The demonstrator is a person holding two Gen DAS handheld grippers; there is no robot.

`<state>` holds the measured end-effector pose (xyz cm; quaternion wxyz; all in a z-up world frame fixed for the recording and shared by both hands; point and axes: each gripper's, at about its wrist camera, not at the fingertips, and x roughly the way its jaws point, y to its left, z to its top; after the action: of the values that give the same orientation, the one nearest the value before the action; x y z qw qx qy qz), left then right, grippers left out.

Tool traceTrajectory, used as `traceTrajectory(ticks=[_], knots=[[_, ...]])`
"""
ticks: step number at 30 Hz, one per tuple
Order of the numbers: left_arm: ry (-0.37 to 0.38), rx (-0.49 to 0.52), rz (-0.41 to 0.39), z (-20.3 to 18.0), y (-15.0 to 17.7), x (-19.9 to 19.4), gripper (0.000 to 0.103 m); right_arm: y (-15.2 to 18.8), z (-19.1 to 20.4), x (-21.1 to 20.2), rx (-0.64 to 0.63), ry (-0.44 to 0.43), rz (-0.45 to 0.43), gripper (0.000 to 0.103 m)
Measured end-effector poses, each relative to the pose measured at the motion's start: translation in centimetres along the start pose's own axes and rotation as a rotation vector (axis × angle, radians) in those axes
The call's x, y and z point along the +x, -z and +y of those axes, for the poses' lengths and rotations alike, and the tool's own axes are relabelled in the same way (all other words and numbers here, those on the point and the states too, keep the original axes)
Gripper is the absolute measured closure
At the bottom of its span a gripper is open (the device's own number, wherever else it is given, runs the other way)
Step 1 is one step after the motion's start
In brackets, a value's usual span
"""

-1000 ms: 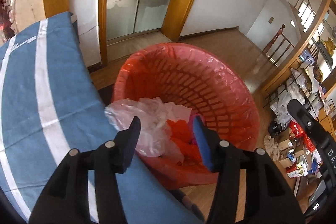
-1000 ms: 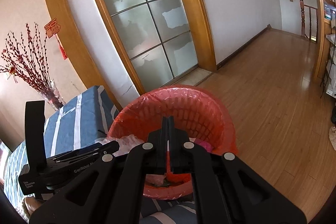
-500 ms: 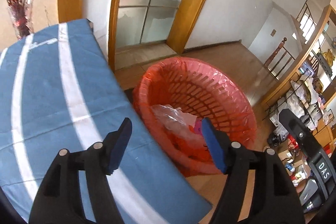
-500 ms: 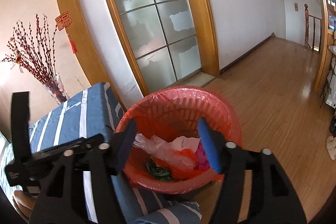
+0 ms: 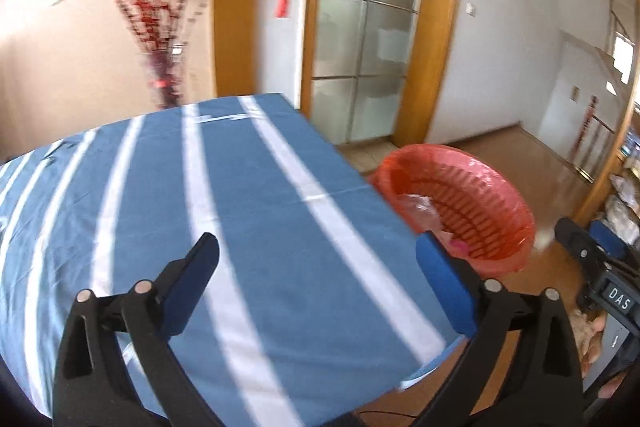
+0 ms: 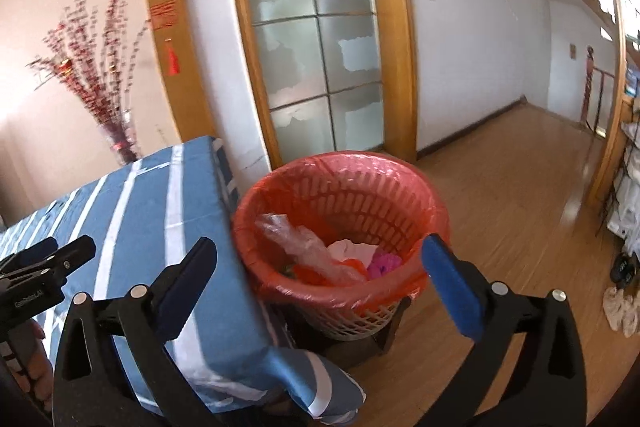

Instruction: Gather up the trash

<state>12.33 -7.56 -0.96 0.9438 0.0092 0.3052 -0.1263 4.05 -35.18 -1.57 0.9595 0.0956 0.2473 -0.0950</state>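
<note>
A red slatted waste basket (image 6: 344,187) lined with a red bag stands on the floor beside the table. Inside it lie a clear plastic bag (image 6: 308,247), white paper and pink and orange scraps. My right gripper (image 6: 320,263) hangs in front of the basket, its jaws opening wide with nothing between them. My left gripper (image 5: 316,263) is over the blue striped tablecloth (image 5: 240,195), jaws also opening, nothing held. The basket (image 5: 460,203) sits to its right, beyond the table edge. The left gripper's body (image 6: 36,275) shows at the right wrist view's left edge.
A vase of red berry branches (image 5: 164,27) stands behind the table's far end. A frosted glass door in a wooden frame (image 6: 316,39) is behind the basket. Wooden floor (image 6: 512,195) stretches right toward shelves and shoes (image 6: 620,303).
Both grippers opened, the right from fully shut. The plastic bag dropped into the basket. My left gripper swung left and up from the basket to over the tablecloth; the right drew back.
</note>
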Motion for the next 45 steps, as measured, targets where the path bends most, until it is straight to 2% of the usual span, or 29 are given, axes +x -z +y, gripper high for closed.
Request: traceTrajectory(ticks=[6,13,20,29,45], knots=[[-0.075,-0.039,-0.029,1.6,2.7,-3.2,0.004,1.1,1.8,-1.5,-0.037,-0.04,-0.002,0.002],[-0.138,-0.034,-0.101,2.0,4.6,-6.5,0.004,2.1,3.4,-3.7,-0.079,0.011,-0.025,0.002],[-0.174,-0.029,-0.136,2.2,6.1,-8.7,0.004,3.1,4.7,-5.4,-0.113,0.032,-0.068,0.002],[-0.212,-0.03,-0.163,2.3,7.3,-10.2,0.004,4.5,5.6,-6.5,-0.103,0.046,-0.065,0.002],[-0.233,-0.045,-0.178,2.6,8.0,-11.0,0.004,5.7,5.6,-7.6,-0.084,0.089,-0.058,0.002]])
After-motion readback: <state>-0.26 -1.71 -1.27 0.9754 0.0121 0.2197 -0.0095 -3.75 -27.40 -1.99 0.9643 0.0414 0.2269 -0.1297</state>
